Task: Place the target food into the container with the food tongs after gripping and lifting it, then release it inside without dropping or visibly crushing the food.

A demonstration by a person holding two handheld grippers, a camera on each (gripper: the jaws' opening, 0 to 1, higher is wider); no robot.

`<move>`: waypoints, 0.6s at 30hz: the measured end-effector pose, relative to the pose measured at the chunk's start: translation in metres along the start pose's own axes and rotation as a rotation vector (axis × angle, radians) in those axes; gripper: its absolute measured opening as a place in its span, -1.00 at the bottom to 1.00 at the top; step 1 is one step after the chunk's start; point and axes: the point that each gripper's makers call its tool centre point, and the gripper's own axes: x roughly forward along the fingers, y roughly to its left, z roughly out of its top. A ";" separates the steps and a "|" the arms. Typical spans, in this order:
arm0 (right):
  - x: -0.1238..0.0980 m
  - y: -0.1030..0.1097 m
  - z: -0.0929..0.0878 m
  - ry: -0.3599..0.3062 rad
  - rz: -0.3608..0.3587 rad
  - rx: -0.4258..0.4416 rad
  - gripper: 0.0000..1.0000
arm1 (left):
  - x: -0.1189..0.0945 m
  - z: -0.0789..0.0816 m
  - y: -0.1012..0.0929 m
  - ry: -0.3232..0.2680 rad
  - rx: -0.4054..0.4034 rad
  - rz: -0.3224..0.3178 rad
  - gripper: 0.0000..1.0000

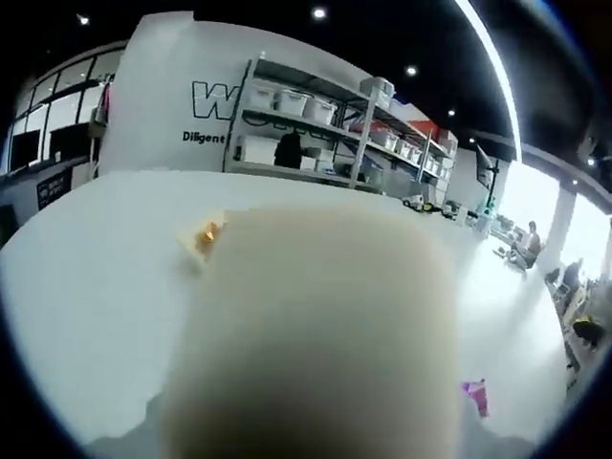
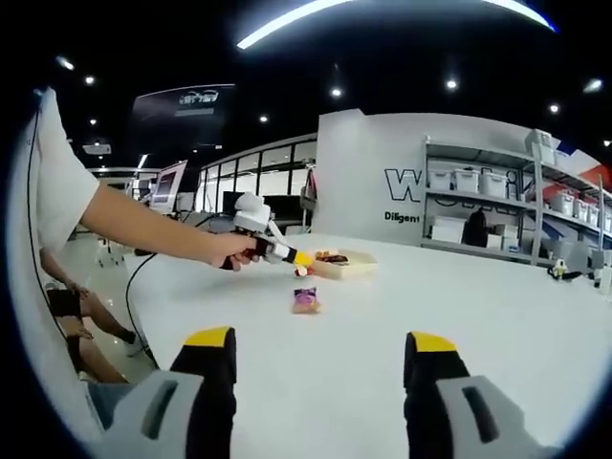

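A person's hand holds my left gripper point(image 2: 279, 251) low over the white table point(image 2: 382, 325), its yellow tip beside a shallow beige container point(image 2: 346, 260) with dark food in it. Whether its jaws are open or shut is too small to read. A pink-wrapped food item point(image 2: 306, 300) lies on the table just in front of the container. In the left gripper view a large blurred cream shape point(image 1: 316, 335) sits right at the lens and hides the jaws. The pink item point(image 1: 475, 396) lies at the lower right. My right gripper point(image 2: 320, 340) stands open and empty, well short of the pink item.
A small yellow-orange item point(image 1: 207, 235) lies on the table past the cream shape. Shelving with white bins point(image 1: 325, 124) lines the back wall. A seated person point(image 2: 76, 325) is at the table's left edge, and a black cable point(image 2: 134, 287) hangs off that edge.
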 end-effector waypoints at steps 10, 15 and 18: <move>0.004 0.007 0.001 0.004 0.018 -0.013 0.34 | -0.011 0.023 -0.013 -0.035 -0.029 -0.051 -0.56; 0.005 0.008 0.002 0.002 0.018 -0.015 0.33 | -0.011 0.042 -0.008 -0.051 -0.032 -0.052 -0.56; 0.005 0.007 0.002 -0.001 0.016 -0.011 0.33 | -0.006 0.048 -0.005 -0.048 -0.014 -0.045 -0.56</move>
